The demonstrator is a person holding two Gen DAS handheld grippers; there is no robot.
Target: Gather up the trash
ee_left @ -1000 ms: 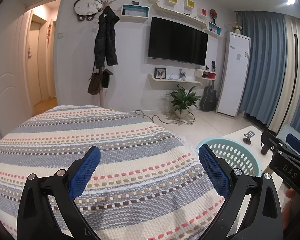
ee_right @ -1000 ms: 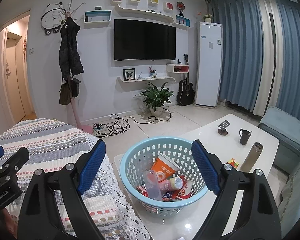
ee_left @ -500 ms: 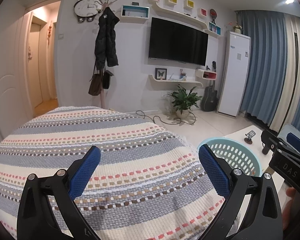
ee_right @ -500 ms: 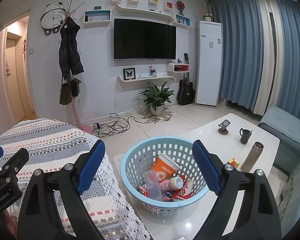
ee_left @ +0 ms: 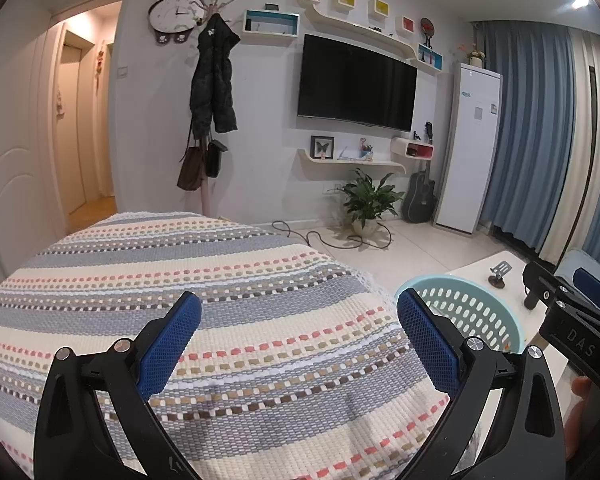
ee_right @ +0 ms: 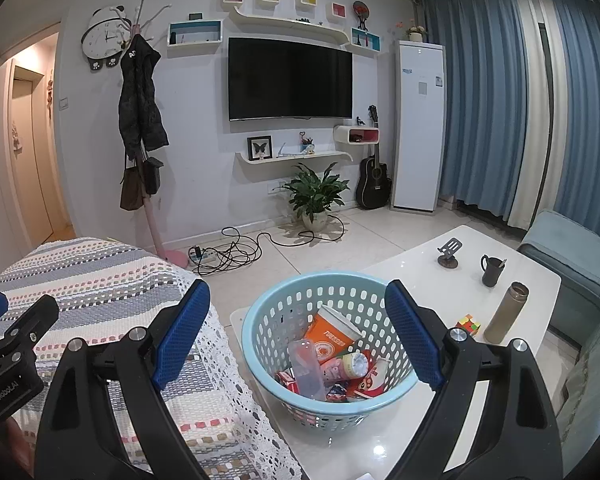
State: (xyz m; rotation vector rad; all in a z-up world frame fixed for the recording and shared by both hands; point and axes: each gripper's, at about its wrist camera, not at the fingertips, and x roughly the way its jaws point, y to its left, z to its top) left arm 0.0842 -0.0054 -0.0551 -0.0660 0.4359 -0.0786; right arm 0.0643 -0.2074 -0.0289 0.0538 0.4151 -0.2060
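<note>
A light blue plastic basket [ee_right: 268, 320] stands on the near end of the white table [ee_right: 452, 280]. It holds trash: an orange paper cup [ee_right: 332, 334], a clear plastic bottle [ee_right: 308, 368] and several wrappers. My right gripper [ee_right: 298, 314] hovers open in front of the basket with nothing between its blue pads. In the left wrist view my left gripper [ee_left: 298, 326] is open over the striped woven cover [ee_left: 180, 264], empty too. The basket's rim [ee_left: 476, 292] shows at its right.
On the white table stand a dark mug [ee_right: 492, 270], a brown flask [ee_right: 506, 312], a puzzle cube [ee_right: 469, 325] and a small stand [ee_right: 448, 254]. A blue seat [ee_right: 572, 256] is at the right. Cables [ee_right: 228, 252] and a potted plant [ee_right: 316, 196] are on the floor by the TV wall.
</note>
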